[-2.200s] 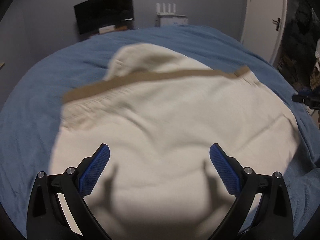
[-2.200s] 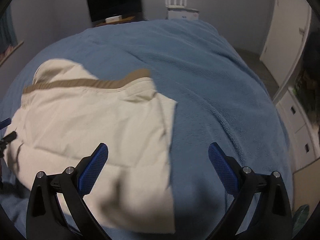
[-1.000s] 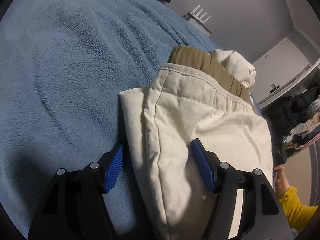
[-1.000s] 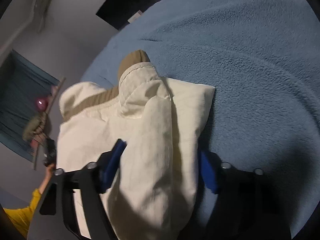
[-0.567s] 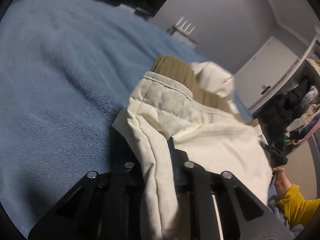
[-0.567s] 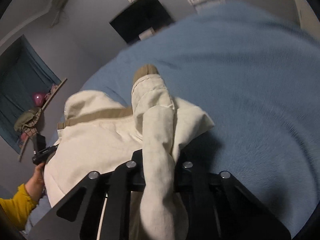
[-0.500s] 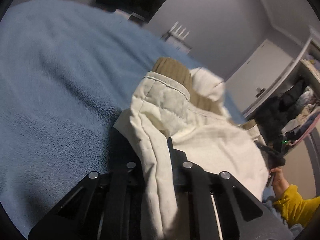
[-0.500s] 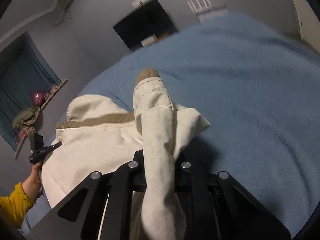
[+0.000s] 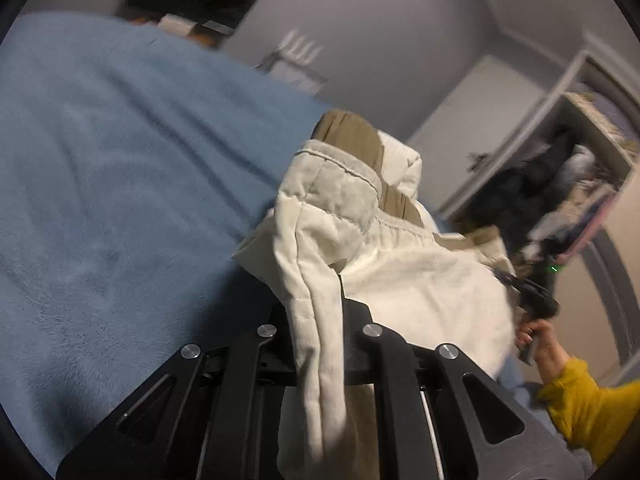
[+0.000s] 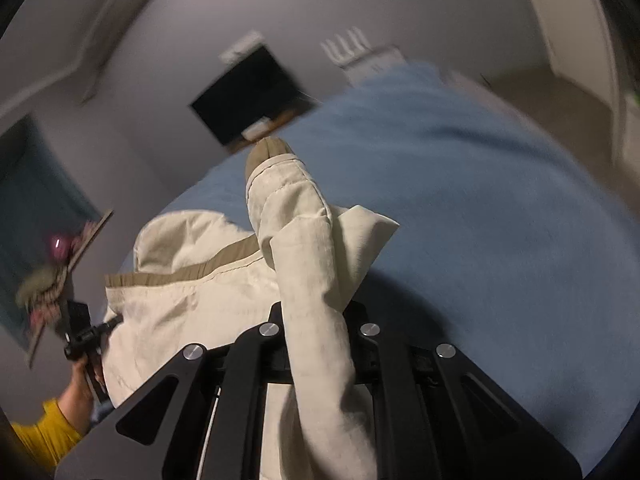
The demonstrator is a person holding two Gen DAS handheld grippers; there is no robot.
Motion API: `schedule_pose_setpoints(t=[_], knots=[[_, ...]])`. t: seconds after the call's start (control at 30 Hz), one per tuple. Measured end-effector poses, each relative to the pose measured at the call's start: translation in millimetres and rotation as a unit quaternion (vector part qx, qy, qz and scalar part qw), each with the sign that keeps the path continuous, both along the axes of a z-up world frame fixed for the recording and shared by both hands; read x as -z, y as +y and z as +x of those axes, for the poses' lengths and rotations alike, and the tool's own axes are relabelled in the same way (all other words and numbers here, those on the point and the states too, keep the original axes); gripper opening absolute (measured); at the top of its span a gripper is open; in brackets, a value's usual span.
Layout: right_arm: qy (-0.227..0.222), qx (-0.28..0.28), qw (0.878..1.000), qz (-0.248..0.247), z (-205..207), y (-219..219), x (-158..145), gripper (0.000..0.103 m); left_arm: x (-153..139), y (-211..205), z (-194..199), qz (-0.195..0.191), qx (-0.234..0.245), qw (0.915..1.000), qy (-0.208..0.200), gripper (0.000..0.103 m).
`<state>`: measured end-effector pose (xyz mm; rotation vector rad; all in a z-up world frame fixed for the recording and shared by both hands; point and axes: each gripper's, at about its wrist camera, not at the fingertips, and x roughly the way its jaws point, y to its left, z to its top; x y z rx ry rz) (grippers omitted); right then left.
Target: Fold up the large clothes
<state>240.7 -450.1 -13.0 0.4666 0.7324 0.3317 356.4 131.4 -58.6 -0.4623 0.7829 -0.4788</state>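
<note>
The left gripper (image 9: 318,312) is clenched on a bunched edge of the cream garment (image 9: 420,280), the cloth pinched between its closed jaws and trailing down over the black frame toward the camera. The right gripper (image 10: 316,316) is likewise clamped on a thick roll of the same cream garment (image 10: 180,304) at its opposite side, the fabric rising past the jaws in a padded fold topped by a tan band (image 10: 266,152). In the left view that tan band (image 9: 352,136) runs along the far edge of the garment, beyond a stitched cream hem. The garment stretches between the two grippers, its gripped edges lifted and its middle sagging, above the bed covered by a blue blanket (image 9: 100,160), which spreads to the left in the left view and to the right in the right view (image 10: 500,220). At the right edge of the left view a hand in a yellow sleeve (image 9: 536,332) grips the handle of the other tool; the right view shows the opposite hand (image 10: 82,384) at the lower left. A dark screen (image 10: 248,96) hangs on the far grey wall, and an open wardrobe (image 9: 560,184) full of clothes stands to the far right
</note>
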Motion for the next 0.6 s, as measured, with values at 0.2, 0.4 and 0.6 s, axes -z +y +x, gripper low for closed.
schedule_pose_setpoints(t=[0.2,0.4,0.6], knots=[[0.057,0.05,0.997,-0.018,32,-5,51,0.017,39,11,12,0.062,-0.029,0.9969,0.039,0.023],[0.07,0.083,0.992,-0.067,30,6,58,0.045,34,19,-2,0.076,-0.058,0.9949,0.033,0.038],[0.044,0.101,0.977,-0.18,-3,37,9,0.077,-19,7,-42,0.123,-0.074,0.9895,-0.02,0.067]])
